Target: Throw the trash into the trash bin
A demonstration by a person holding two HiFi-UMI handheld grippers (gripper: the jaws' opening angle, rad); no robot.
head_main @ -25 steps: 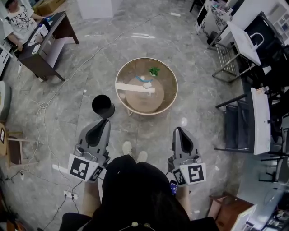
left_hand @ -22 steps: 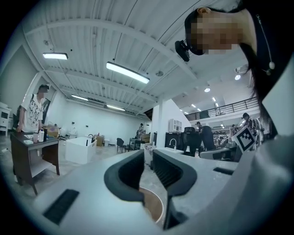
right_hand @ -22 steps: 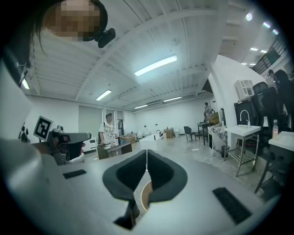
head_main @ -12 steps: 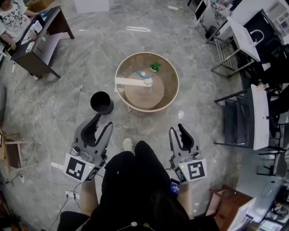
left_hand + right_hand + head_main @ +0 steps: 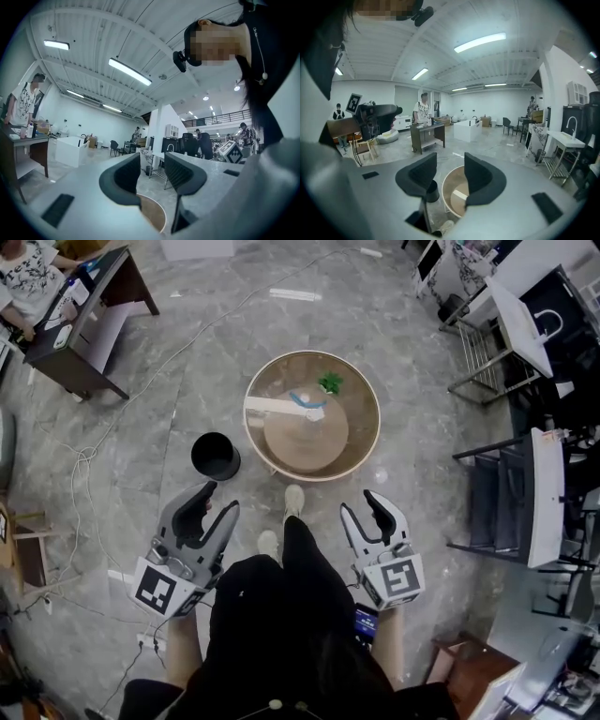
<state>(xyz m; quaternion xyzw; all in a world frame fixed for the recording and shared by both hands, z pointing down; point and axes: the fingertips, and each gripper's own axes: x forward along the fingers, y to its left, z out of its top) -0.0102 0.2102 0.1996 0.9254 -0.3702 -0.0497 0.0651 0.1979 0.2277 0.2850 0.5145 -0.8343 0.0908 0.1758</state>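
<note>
A round wooden table (image 5: 361, 442) stands on the marble floor ahead. On it lie a green crumpled scrap (image 5: 329, 382), a blue and white piece (image 5: 307, 407) and a white strip (image 5: 272, 406). The black trash bin (image 5: 216, 457) sits on the floor at the table's left. My left gripper (image 5: 217, 502) is open and empty, short of the bin. My right gripper (image 5: 363, 507) is short of the table, its jaws opening with nothing between them. In the right gripper view the gripper (image 5: 450, 176) looks over the bin (image 5: 432, 191) and table (image 5: 449, 187). The left gripper (image 5: 152, 171) frames the table's rim (image 5: 161, 220).
A person sits at a dark desk (image 5: 80, 320) at the far left. Cables (image 5: 89, 460) trail over the floor to a power strip (image 5: 145, 645). Black chairs and white tables (image 5: 539, 493) line the right side. My shoes (image 5: 293, 500) are close to the table.
Both grippers went from shut to open. The person has stepped forward, so the table and bin are nearer. The right gripper has tilted downward.
</note>
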